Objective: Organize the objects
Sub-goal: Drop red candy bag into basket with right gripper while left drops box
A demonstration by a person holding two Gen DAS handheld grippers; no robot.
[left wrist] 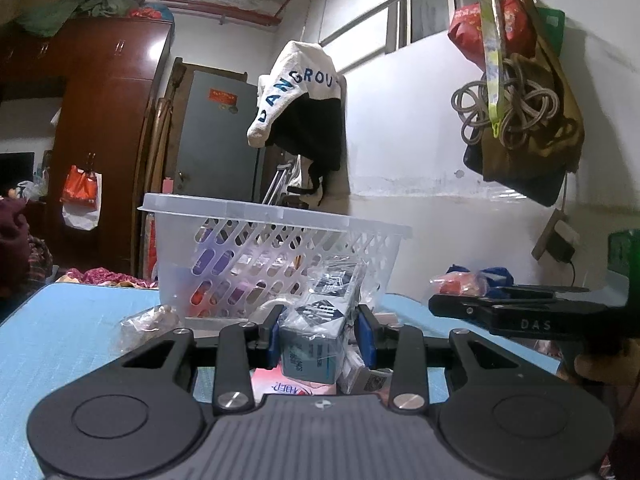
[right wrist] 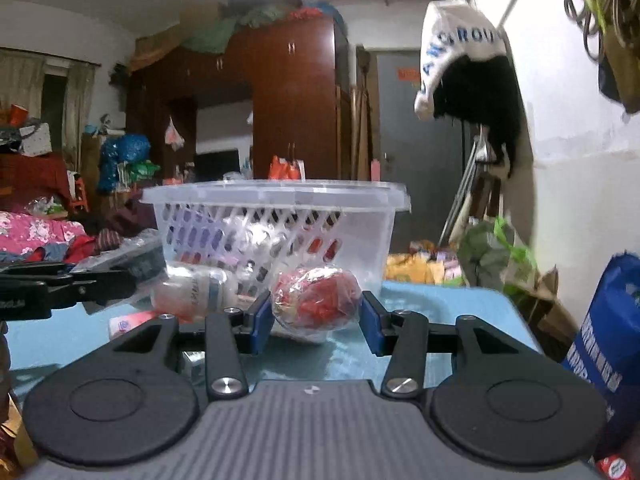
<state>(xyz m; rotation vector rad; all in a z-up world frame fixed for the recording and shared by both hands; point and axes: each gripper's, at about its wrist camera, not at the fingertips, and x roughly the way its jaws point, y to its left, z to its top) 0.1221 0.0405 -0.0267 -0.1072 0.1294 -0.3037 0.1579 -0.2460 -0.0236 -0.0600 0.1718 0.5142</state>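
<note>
- The left gripper (left wrist: 323, 340) has its blue pads pressed against both sides of a plastic-wrapped grey-blue box (left wrist: 316, 344), so the jaws are clamped on it, just above the blue table (left wrist: 60, 344).
- Under that box lie a pink packet (left wrist: 288, 388) and other small wrapped items, too jumbled to name.
- The right gripper (right wrist: 316, 326) has its jaws apart around a red wrapped bundle (right wrist: 316, 298); the left pad looks to touch the wrapping, while a slim gap shows at the right pad.
- The bundle rests on the table, close in front of the basket.
- Just left of the bundle lies a clear-wrapped white bottle (right wrist: 196, 290) on its side.
- Behind these stands the clear slotted basket (left wrist: 256, 216), upright on the table, with several coloured items inside that cannot be made out through the slots.
- Farther back, a white cloth with blue letters (left wrist: 298, 88) hangs on the wall, beside a grey door (left wrist: 216, 140) and a dark red wardrobe (left wrist: 104, 120).
</note>
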